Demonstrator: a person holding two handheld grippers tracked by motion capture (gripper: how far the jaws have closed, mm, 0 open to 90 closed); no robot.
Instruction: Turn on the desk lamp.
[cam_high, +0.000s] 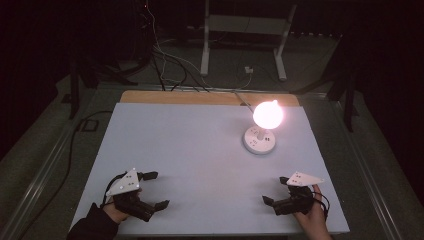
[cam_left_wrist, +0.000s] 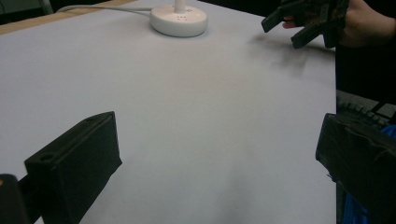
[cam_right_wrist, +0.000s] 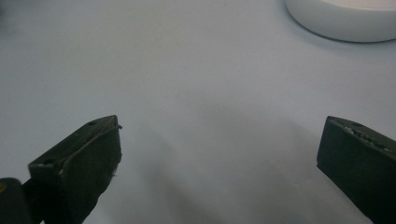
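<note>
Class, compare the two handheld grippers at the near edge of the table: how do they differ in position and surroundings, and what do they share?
The left gripper sits at the near-left of the table, far from the lamp; the right gripper sits near-right, closer to the lamp. A dark sleeve covers the arm behind the left gripper; the hand behind the right gripper is bare. Both have jaws wide open, hold nothing, and carry a grey three-cornered plate.

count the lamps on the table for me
1. The lit lamp stands on its round white base at the far right of the table, ahead of the right gripper. The left gripper is at the near left.
</note>
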